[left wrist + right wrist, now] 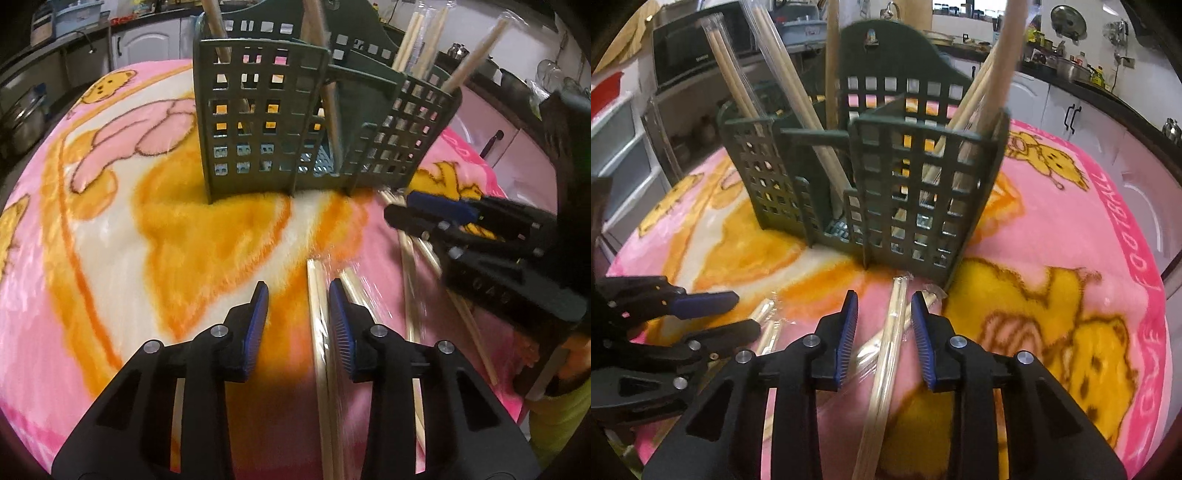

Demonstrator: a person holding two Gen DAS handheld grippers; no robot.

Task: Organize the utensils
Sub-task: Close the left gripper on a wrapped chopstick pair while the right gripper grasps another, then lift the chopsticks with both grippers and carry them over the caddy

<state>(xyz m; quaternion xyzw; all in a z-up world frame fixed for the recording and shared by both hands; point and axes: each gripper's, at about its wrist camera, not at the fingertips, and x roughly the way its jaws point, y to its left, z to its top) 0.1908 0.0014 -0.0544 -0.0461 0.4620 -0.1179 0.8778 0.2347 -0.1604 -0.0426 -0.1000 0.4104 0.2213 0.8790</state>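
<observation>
Chopsticks, pale wooden pairs in clear plastic sleeves, lie loose on a pink and orange fleece blanket just in front of a dark green slotted plastic utensil holder. Both tongs, left gripper and right gripper, stand narrowly parted, straddling a pair without pinching it. Light, stiff and likely slippery; mid-length seems the best hold.

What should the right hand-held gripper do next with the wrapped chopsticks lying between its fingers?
Probably lower a little and close. The right hand-held gripper straddles a wrapped pair of chopsticks lying on the blanket, but its blue pads do not press on it. Once gripped, the pair can go into the green utensil holder, where other chopsticks already stand.
</observation>
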